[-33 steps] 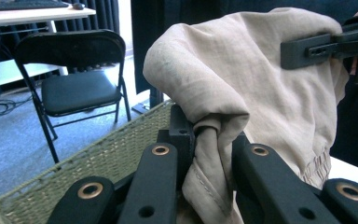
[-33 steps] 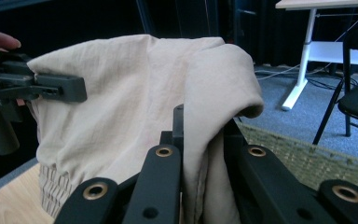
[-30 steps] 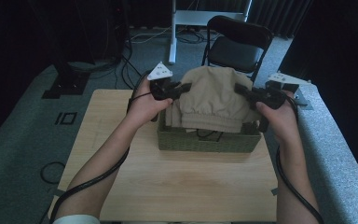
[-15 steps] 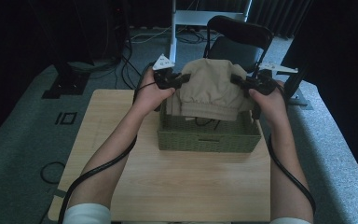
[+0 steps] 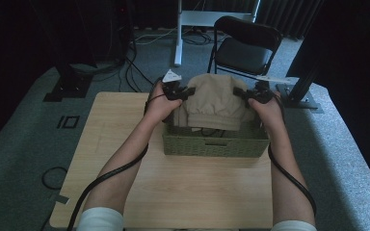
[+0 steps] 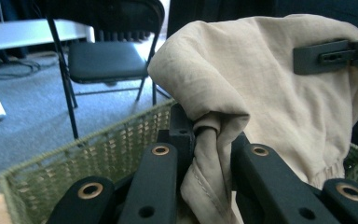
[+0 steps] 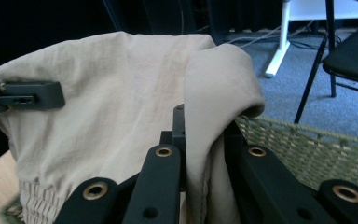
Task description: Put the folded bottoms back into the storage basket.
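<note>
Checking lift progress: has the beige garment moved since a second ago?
Yes. The beige garment has risen and shifted away from the person, its top now farther past the green basket rim toward the chair.

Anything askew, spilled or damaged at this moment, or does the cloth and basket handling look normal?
Nothing stands out. The left gripper and right gripper each pinch a side of the beige garment, held up over the green woven basket, which sits square on the table. No tear shows.
</note>
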A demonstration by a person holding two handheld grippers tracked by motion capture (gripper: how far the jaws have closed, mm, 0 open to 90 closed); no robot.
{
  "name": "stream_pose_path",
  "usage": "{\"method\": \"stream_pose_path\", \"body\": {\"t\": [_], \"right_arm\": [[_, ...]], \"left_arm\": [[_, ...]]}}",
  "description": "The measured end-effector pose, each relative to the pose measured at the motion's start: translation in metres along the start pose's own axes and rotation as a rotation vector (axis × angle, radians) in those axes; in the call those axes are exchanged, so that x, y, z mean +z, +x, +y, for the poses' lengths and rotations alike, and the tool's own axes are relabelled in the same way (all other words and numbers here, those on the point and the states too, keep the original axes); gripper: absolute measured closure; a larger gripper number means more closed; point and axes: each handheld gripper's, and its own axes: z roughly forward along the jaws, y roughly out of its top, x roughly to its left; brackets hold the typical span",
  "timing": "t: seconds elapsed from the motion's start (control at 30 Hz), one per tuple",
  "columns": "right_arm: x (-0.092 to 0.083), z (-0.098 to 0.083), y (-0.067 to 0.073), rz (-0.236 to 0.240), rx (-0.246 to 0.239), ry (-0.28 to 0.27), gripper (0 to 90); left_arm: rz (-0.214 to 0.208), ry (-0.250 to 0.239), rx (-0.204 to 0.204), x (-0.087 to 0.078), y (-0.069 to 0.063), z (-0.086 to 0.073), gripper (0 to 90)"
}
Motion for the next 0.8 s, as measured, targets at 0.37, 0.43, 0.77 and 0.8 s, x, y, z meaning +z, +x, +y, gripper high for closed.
{"method": "stream_pose_path", "body": {"t": [0.37, 0.43, 0.77, 0.8], "right_arm": [[0.029, -0.04, -0.027, -0.057, 0.045, 0.074, 82.8], [0.032, -0.046, -0.031, -0.062, 0.06, 0.086, 82.8], [0.049, -0.066, -0.041, -0.092, 0.053, 0.131, 82.7], [0.05, -0.068, -0.042, -0.093, 0.056, 0.139, 82.7]], "left_arm": [[0.007, 0.056, -0.03, 0.033, 0.003, -0.04, 82.2], [0.008, 0.058, -0.049, 0.037, 0.004, -0.045, 82.2], [0.027, 0.104, -0.078, 0.052, 0.007, -0.066, 82.2], [0.031, 0.11, -0.071, 0.054, 0.007, -0.069, 82.2]]}}
